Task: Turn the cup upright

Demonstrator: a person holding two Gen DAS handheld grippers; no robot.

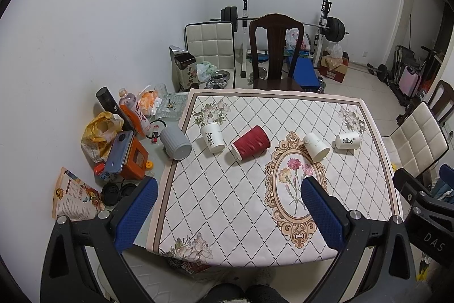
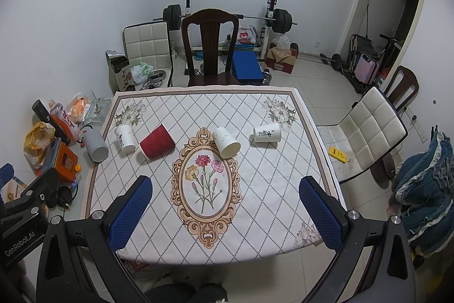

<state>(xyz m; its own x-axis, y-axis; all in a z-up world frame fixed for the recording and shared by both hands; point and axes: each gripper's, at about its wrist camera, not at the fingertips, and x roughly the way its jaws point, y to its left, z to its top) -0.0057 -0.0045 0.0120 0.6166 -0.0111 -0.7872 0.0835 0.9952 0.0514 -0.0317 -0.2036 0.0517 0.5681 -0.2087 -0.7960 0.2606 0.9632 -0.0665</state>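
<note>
Table (image 2: 255,217) w/ floral cloth: nothing done yet, all five cups lie on their sides in a row across the far half. Grey cup (image 2: 96,145) off cloth at left edge, then red cup (image 2: 157,141), then three white cups (image 2: 226,144) (image 2: 124,139) (image 2: 266,133). Left gripper (image 1: 229,213) & right gripper (image 2: 225,213) both hover at near edge, jaws wide apart, empty, well short of any cup.

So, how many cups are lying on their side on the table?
5, in a row: grey cup at the left edge, white cup, red cup, white cup at the centre, white cup rightmost. None seems hidden.
</note>
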